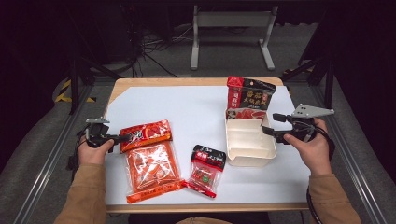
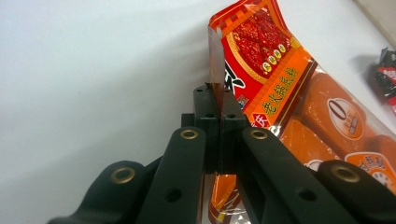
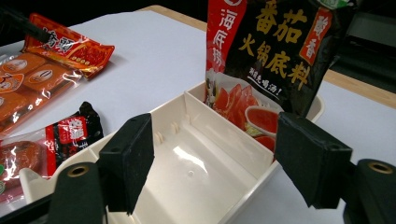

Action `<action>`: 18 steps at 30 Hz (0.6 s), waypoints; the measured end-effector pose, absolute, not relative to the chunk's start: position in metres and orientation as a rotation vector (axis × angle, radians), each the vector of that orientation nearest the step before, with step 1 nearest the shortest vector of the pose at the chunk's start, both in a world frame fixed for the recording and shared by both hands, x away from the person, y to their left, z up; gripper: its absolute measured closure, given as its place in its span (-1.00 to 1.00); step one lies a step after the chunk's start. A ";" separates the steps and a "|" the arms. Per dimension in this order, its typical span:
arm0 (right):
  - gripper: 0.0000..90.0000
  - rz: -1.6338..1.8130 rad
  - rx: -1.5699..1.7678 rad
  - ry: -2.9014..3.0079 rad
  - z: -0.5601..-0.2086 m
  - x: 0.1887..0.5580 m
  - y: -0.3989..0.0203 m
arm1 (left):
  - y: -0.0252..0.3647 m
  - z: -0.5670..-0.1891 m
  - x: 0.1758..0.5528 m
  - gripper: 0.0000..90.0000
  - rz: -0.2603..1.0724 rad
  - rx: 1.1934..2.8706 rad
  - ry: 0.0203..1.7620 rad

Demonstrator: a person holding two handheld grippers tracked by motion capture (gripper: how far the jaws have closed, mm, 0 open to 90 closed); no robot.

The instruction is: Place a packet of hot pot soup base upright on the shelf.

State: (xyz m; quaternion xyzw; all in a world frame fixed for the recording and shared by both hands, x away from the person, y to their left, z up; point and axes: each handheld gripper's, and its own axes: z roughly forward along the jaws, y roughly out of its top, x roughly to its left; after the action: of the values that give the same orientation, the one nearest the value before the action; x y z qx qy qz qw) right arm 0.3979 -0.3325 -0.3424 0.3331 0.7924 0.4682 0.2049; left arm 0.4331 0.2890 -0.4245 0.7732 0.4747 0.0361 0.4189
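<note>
A large red-and-orange food packet point(image 1: 150, 158) lies flat at the front left of the white table top. My left gripper point(image 1: 122, 138) is shut on the packet's upper left edge; in the left gripper view the jaws point(image 2: 215, 93) pinch the thin film seam of the packet point(image 2: 275, 70), which stands up between them. A cream divided tray point(image 1: 247, 151) sits right of centre, with a black-and-red pouch point(image 1: 250, 95) standing upright in its far compartment. My right gripper point(image 1: 270, 123) hangs open at the tray's right wall. In the right gripper view its pads point(image 3: 128, 158) straddle the tray point(image 3: 224, 126) below the pouch point(image 3: 275, 51).
A small packet with a black top point(image 1: 205, 169) lies between the big packet and the tray, near the front edge; it is also seen as the small packet point(image 3: 70, 135) left of the tray. The wooden table edge point(image 1: 196, 81) runs along the back. Bare white surface spreads over the far left.
</note>
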 end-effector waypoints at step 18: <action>-0.32 1.349 0.891 2.215 -0.337 0.395 -0.317 | 0.279 -0.356 0.399 1.00 0.247 1.796 1.038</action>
State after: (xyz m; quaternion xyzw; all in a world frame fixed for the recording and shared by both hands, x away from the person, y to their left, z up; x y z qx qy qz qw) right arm 0.3952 -0.3174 -0.3367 0.3185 0.7916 0.4822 0.1984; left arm 0.3988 0.2786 -0.3558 0.7435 0.4295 0.1022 0.5022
